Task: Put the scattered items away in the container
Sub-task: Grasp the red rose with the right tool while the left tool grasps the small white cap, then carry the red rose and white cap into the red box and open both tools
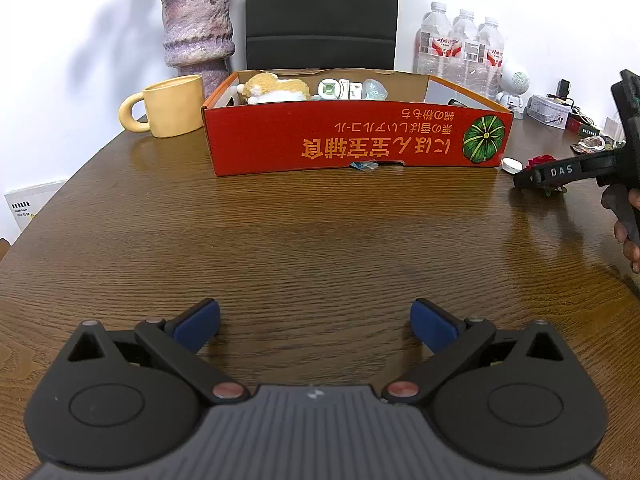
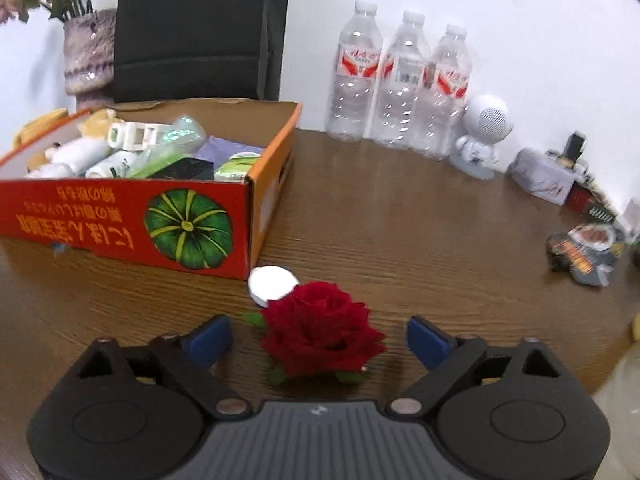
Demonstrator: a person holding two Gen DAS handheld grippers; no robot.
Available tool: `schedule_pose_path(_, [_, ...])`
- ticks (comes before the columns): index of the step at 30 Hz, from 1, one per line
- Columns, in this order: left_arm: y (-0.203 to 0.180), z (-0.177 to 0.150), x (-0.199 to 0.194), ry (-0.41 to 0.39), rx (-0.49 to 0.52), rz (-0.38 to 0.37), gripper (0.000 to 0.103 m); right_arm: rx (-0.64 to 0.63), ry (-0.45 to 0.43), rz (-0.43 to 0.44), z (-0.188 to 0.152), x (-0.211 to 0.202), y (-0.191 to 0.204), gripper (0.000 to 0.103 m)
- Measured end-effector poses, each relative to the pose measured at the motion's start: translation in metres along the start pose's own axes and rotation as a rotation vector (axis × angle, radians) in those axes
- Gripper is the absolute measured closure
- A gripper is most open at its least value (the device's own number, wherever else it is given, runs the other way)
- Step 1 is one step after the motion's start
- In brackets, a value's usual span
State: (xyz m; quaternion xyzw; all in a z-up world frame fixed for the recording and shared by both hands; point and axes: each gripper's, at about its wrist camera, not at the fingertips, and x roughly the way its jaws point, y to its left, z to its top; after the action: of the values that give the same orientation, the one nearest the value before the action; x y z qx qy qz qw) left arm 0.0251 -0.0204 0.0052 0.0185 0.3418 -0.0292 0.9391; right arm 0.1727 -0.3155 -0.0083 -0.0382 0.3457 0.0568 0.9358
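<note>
Right gripper (image 2: 319,338) spread around rose (image 2: 320,332) just off box (image 2: 120,216) corner (white cap (image 2: 273,282) beside); next: pinch, lift into box. Left gripper (image 1: 315,322) spread, idle.

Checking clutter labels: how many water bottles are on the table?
3. Water bottles stand in a row by the wall behind the box's right end: left, middle, right. None seem hidden.
</note>
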Motion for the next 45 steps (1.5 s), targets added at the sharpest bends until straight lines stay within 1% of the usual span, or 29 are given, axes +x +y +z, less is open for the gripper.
schedule_pose_path(2, [0.0, 0.0, 0.0, 0.0, 0.0, 0.0, 0.0, 0.033, -0.005, 0.059, -0.005, -0.004, -0.004, 0.027])
schedule_pose_path(3, [-0.002, 0.002, 0.001, 0.0, 0.009, -0.009, 0.0, 0.019, -0.016, 0.065, -0.009, -0.008, -0.003, 0.037])
schedule_pose_path(4, [-0.005, 0.003, 0.002, 0.001, 0.019, -0.019, 0.0, -0.001, -0.024, 0.071, -0.012, -0.012, 0.0, 0.043])
schedule_pose_path(5, [-0.007, 0.005, 0.003, 0.001, 0.029, -0.029, 0.0, -0.011, -0.025, 0.089, -0.015, -0.017, 0.001, 0.056])
schedule_pose_path(6, [-0.011, 0.011, 0.006, 0.012, 0.053, -0.071, 0.0, -0.016, -0.021, 0.107, -0.017, -0.022, 0.003, 0.059])
schedule_pose_path(7, [-0.017, 0.021, 0.008, 0.015, 0.071, -0.11, 0.0, -0.02, -0.019, 0.113, -0.02, -0.027, 0.005, 0.06])
schedule_pose_path(8, [-0.023, 0.032, 0.008, 0.001, 0.083, -0.141, 0.0, -0.025, -0.02, 0.112, -0.023, -0.031, 0.005, 0.061])
schedule_pose_path(10, [-0.039, 0.059, 0.006, -0.073, 0.12, -0.221, 0.0, -0.028, -0.026, 0.107, -0.03, -0.04, 0.005, 0.063])
schedule_pose_path(11, [-0.049, 0.072, 0.008, -0.092, 0.133, -0.256, 0.0, -0.027, -0.026, 0.105, -0.034, -0.045, 0.005, 0.064])
schedule_pose_path(12, [-0.058, 0.085, 0.01, -0.11, 0.145, -0.291, 0.0, -0.025, -0.022, 0.105, -0.038, -0.052, 0.006, 0.065])
schedule_pose_path(13, [-0.071, 0.097, 0.016, -0.098, 0.155, -0.307, 0.0, -0.025, -0.017, 0.104, -0.042, -0.058, 0.007, 0.065])
schedule_pose_path(16, [-0.113, 0.119, 0.04, -0.078, 0.203, -0.366, 0.0, -0.035, -0.008, 0.098, -0.058, -0.079, 0.009, 0.064])
schedule_pose_path(18, [-0.131, 0.121, 0.059, -0.059, 0.209, -0.366, 0.0, -0.038, -0.004, 0.083, -0.069, -0.093, 0.006, 0.062])
schedule_pose_path(19, [-0.14, 0.122, 0.068, -0.049, 0.212, -0.364, 0.005, -0.034, -0.007, 0.07, -0.073, -0.099, 0.003, 0.06])
schedule_pose_path(20, [-0.148, 0.123, 0.078, -0.039, 0.214, -0.363, 0.007, -0.027, -0.007, 0.056, -0.076, -0.104, 0.0, 0.057])
schedule_pose_path(21, [-0.157, 0.124, 0.087, -0.029, 0.216, -0.361, 0.014, -0.02, -0.004, 0.041, -0.08, -0.107, -0.004, 0.05])
schedule_pose_path(22, [-0.166, 0.125, 0.097, -0.019, 0.219, -0.36, 0.022, -0.015, -0.003, 0.027, -0.082, -0.11, -0.008, 0.047])
schedule_pose_path(24, [-0.183, 0.127, 0.115, 0.001, 0.224, -0.357, 0.029, -0.004, -0.017, 0.027, -0.087, -0.115, -0.014, 0.037])
schedule_pose_path(26, [-0.2, 0.129, 0.134, 0.02, 0.228, -0.354, 0.032, 0.01, -0.026, 0.047, -0.09, -0.116, -0.019, 0.035])
schedule_pose_path(27, [-0.203, 0.13, 0.141, 0.037, 0.217, -0.364, 0.034, 0.021, -0.029, 0.058, -0.091, -0.115, -0.022, 0.035])
schedule_pose_path(28, [-0.205, 0.131, 0.145, 0.035, 0.21, -0.353, 0.038, 0.035, -0.031, 0.065, -0.092, -0.113, -0.024, 0.035])
schedule_pose_path(29, [-0.206, 0.132, 0.149, 0.03, 0.204, -0.339, 0.041, 0.045, -0.033, 0.069, -0.092, -0.112, -0.025, 0.035])
schedule_pose_path(31, [-0.211, 0.134, 0.154, 0.015, 0.22, -0.293, 0.054, 0.059, -0.042, 0.078, -0.093, -0.111, -0.027, 0.035])
schedule_pose_path(33, [-0.214, 0.137, 0.158, 0.005, 0.228, -0.26, 0.059, 0.067, -0.051, 0.088, -0.095, -0.111, -0.028, 0.034])
schedule_pose_path(35, [-0.215, 0.14, 0.16, 0.01, 0.212, -0.253, 0.063, 0.072, -0.059, 0.096, -0.096, -0.11, -0.028, 0.033])
schedule_pose_path(36, [-0.215, 0.141, 0.16, 0.012, 0.208, -0.252, 0.067, 0.074, -0.063, 0.099, -0.097, -0.11, -0.028, 0.033])
schedule_pose_path(37, [-0.216, 0.141, 0.159, 0.008, 0.211, -0.252, 0.074, 0.078, -0.066, 0.101, -0.097, -0.109, -0.029, 0.033])
schedule_pose_path(41, [-0.219, 0.138, 0.155, 0.002, 0.222, -0.264, 0.076, 0.108, -0.077, 0.109, -0.098, -0.111, -0.033, 0.033])
schedule_pose_path(45, [-0.203, 0.124, 0.129, 0.026, 0.247, -0.328, 0.077, 0.12, -0.079, 0.116, -0.098, -0.112, -0.036, 0.032])
